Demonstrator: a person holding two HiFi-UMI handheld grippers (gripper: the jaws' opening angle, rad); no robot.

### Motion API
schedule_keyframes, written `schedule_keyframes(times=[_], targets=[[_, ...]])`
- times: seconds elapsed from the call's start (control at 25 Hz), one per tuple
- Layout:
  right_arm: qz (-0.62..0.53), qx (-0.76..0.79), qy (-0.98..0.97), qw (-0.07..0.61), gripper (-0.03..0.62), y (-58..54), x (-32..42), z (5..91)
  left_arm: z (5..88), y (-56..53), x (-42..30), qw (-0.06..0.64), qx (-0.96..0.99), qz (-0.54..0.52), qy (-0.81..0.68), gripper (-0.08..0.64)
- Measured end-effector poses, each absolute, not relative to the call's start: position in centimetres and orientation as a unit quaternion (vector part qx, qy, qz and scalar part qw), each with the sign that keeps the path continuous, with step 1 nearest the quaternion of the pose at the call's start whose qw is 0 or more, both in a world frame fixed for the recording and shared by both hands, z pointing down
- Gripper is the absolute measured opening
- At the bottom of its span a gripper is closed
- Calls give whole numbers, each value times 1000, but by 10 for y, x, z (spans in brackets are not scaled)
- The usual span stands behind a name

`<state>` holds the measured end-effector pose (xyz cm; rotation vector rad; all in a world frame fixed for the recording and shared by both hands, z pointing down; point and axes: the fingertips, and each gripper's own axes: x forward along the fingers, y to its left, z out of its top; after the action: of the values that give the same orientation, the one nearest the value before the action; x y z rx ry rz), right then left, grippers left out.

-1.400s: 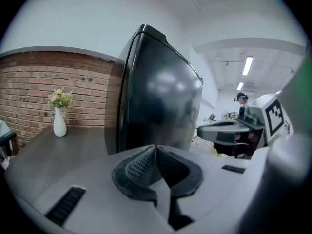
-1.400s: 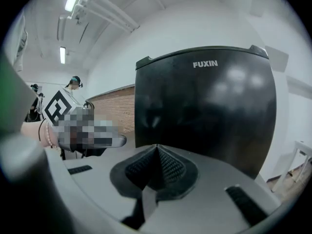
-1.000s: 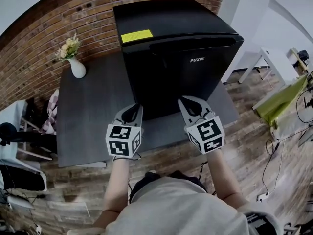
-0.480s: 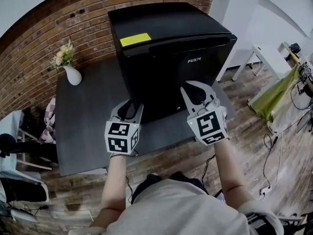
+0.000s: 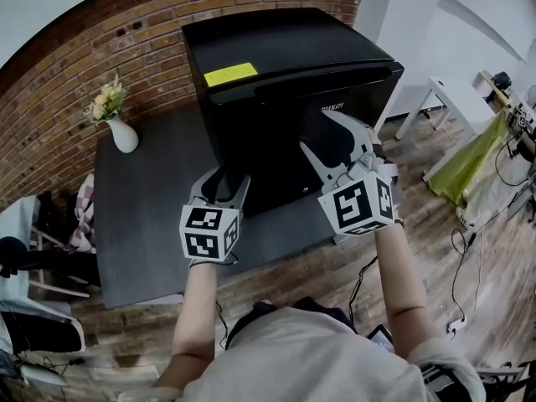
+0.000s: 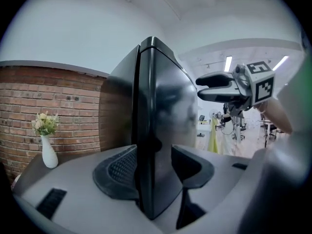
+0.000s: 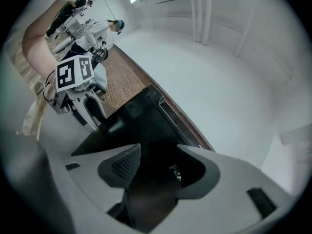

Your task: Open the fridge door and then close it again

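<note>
See the black fridge (image 5: 285, 53) shut on the table (image 5: 151, 216), far side. Keep left gripper (image 5: 224, 184) and right gripper (image 5: 316, 131), both just opened wide and empty, near the door (image 5: 272, 149). Reach right higher, hook the top edge, pull slowly.

Left gripper (image 5: 224, 182) and right gripper (image 5: 318, 131), jaws just opening, gripping nothing, face the black fridge (image 5: 285, 48).

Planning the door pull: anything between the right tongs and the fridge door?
Nothing visible. The right tongs, jaws just opening and empty, face the fridge door directly; the vase stands well off to the left.
</note>
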<state>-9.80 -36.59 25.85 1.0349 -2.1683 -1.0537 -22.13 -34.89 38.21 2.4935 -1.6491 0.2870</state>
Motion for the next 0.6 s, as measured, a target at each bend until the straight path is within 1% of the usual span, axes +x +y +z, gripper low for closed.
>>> schedule_keyframes(times=[0.08, 0.32, 0.6], targets=[[-405, 374, -792, 262, 249, -369, -101, 253, 381, -352, -220, 70, 831, 92, -544, 208], [-433, 347, -786, 273, 308, -376, -109, 242, 379, -360, -216, 71, 836, 91, -536, 213], [-461, 312, -782, 280, 310, -382, -117, 236, 379, -362, -215, 68, 839, 91, -532, 213]])
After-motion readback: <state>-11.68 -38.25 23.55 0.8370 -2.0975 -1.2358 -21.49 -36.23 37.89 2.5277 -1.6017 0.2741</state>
